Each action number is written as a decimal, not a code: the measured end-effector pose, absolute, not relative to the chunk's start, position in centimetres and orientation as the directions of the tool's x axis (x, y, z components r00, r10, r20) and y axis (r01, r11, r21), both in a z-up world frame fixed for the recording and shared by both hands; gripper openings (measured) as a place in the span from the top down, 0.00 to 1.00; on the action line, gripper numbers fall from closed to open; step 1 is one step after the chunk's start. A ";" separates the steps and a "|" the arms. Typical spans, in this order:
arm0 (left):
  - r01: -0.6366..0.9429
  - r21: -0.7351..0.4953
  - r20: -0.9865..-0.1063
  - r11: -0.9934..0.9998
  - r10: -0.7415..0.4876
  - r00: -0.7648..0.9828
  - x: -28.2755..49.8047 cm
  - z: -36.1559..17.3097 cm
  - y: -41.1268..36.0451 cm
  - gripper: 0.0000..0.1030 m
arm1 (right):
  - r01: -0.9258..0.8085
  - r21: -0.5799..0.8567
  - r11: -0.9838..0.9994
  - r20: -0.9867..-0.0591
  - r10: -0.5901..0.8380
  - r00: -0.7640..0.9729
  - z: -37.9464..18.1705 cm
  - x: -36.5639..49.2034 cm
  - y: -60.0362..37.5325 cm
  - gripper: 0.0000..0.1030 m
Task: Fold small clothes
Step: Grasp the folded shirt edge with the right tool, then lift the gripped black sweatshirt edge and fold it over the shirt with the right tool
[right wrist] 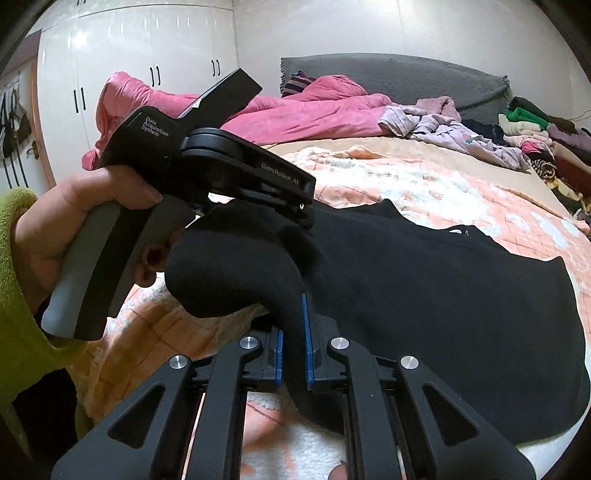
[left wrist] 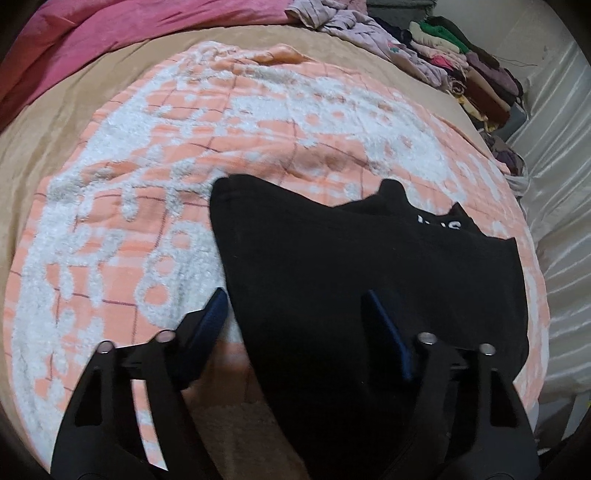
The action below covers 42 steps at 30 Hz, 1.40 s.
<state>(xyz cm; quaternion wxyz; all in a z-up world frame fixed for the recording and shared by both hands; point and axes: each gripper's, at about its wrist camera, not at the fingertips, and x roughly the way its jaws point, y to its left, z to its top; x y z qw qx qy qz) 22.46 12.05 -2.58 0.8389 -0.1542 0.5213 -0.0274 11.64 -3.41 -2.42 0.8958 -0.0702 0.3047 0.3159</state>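
Observation:
A small black garment (left wrist: 351, 280) with white lettering lies on an orange-and-white towel (left wrist: 184, 155) spread on the bed. My left gripper (left wrist: 295, 306) is open just above the garment's near left edge, one finger over the towel, the other over the cloth. In the right wrist view the left gripper (right wrist: 308, 216) reaches over the garment (right wrist: 424, 295) from the left. My right gripper (right wrist: 295, 325) is shut on a raised fold of the garment's near edge, lifted off the towel (right wrist: 424, 184).
A pink duvet (left wrist: 110, 33) lies at the far side of the bed. Loose lilac clothes (left wrist: 354, 33) and a stack of folded clothes (left wrist: 476, 74) sit at the far right. White wardrobes (right wrist: 129, 55) stand beyond the bed.

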 end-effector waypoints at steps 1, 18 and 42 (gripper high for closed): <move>-0.112 -0.293 -0.865 0.949 -0.213 0.455 22.4 -2.6 11.9 0.42 | -0.609 0.066 0.790 -0.589 0.523 0.615 -2.4 11.7 -3.5 0.93; -0.092 -0.211 -0.848 0.973 -0.136 0.512 21.5 0.8 9.0 0.84 | -0.583 0.079 0.809 -0.562 0.519 0.644 -1.6 10.7 -5.3 0.93; 0.087 -0.132 -0.762 0.987 -0.157 0.628 19.2 8.4 -4.5 0.85 | -0.430 0.241 0.870 -0.437 0.493 0.753 0.6 8.4 -17.5 0.94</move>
